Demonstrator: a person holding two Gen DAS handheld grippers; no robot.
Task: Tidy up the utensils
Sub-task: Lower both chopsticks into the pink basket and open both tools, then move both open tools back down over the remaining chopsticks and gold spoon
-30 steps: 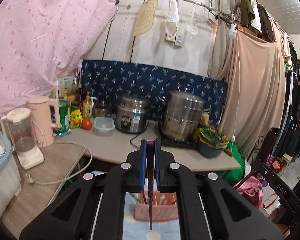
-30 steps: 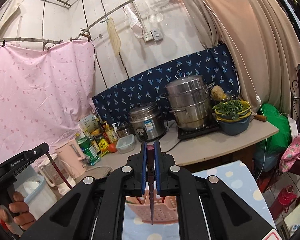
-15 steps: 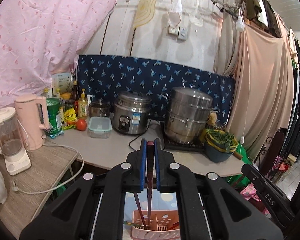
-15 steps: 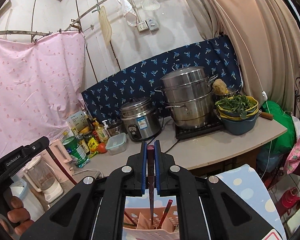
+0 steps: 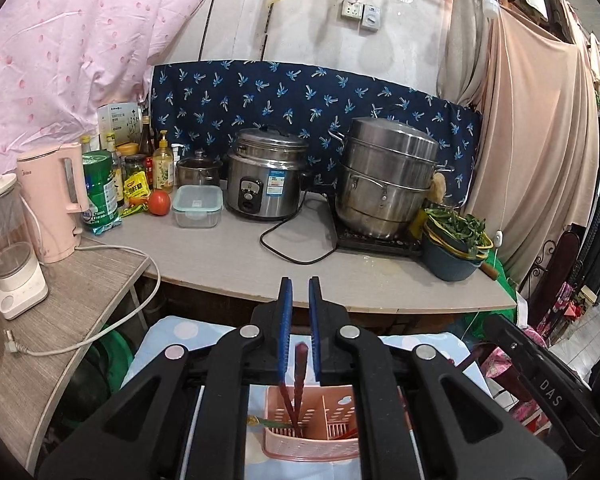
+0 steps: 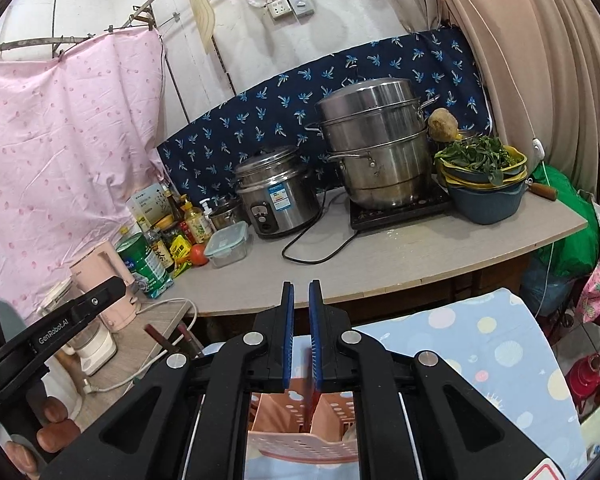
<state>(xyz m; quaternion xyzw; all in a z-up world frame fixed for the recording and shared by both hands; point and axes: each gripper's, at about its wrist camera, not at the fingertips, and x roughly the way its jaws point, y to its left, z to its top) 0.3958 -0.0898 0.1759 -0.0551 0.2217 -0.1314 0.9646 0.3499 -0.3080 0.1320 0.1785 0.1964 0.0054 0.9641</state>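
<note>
Your biggest risk was at the pink utensil caddy (image 5: 312, 424), which sat on the dotted blue cloth (image 6: 480, 344) directly below both tools: it looked light and perforated, so a stick landing on a divider or rim could have tipped or slid it, I'd judge. Your left gripper (image 5: 299, 332) had its jaws opening, a narrow gap, and the dark red chopstick (image 5: 300, 376) stood loose between the pads, its tip already down in the caddy's left compartment beside another stick; if it leaned as you let go, it could have crossed that one or caught your pad on withdrawal. Your right gripper (image 6: 299, 336) was also opening, narrowly, with a blurred dark red chopstick (image 6: 310, 384) dropping between the pads toward a divider; whether it cleared into a compartment I couldn't tell.
</note>
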